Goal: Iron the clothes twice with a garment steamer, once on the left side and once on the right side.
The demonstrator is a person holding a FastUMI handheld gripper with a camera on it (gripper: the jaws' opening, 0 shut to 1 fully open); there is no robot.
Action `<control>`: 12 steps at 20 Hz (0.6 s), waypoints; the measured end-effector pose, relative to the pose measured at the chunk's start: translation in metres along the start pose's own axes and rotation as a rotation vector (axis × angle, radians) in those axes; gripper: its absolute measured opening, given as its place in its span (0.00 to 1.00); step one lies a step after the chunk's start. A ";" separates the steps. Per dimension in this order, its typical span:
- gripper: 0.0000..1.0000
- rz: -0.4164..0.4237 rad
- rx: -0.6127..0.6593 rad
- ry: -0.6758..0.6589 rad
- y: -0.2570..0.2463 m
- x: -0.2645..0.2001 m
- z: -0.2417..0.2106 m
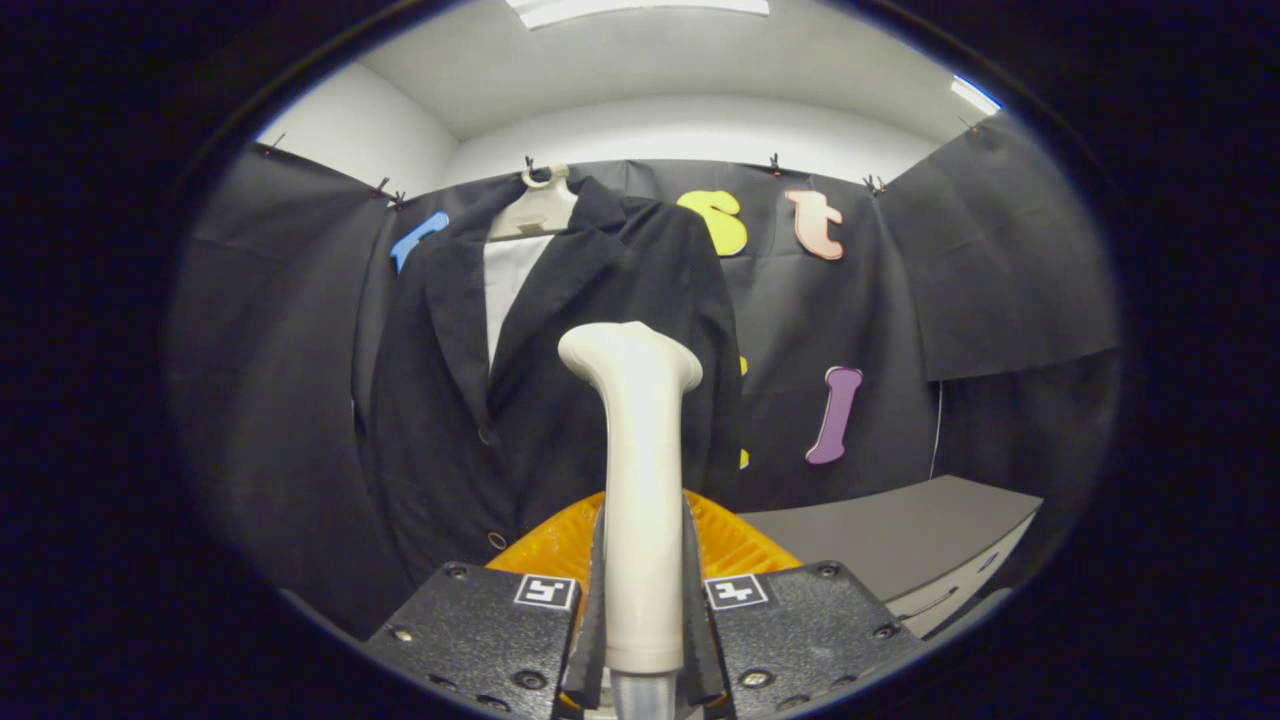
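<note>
- One dark jacket [560, 380] hangs beyond your tongs, matte woven cloth with long lapels; you can see two small round buttons down its front, and a pale lining panel at the neck.
- One grey table [900, 540] sits ahead and to the right of your tongs, flat-topped with a smooth rounded edge.
- One garment steamer [638, 480], smooth cream plastic, stands upright between the fingers, its neck flaring to a bent head in front of the jacket.
- Your tongs [640, 610] are closed narrow, both black fingers pressing the steamer handle.
- One ribbed orange piece [730, 545] lies just ahead of them.
- One cream hanger [538, 208], hooked, carries the jacket.
</note>
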State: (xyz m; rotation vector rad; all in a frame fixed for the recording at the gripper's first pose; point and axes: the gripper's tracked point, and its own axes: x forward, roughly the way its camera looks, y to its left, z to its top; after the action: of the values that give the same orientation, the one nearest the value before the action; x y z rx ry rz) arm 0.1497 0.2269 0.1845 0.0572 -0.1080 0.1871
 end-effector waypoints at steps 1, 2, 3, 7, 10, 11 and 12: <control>0.34 0.001 0.007 0.015 0.002 -0.005 -0.008; 0.34 -0.003 0.006 0.031 0.002 -0.009 -0.016; 0.34 -0.008 0.004 0.046 0.003 -0.014 -0.024; 0.34 -0.017 0.005 0.108 0.000 -0.030 -0.052; 0.34 -0.021 0.011 0.147 -0.001 -0.034 -0.071; 0.34 -0.018 0.011 0.161 -0.001 -0.034 -0.077; 0.34 -0.016 0.013 0.171 -0.002 -0.035 -0.083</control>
State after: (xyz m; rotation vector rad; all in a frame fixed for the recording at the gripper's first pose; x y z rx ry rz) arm 0.1247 0.2241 0.0986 0.0551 0.0639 0.1764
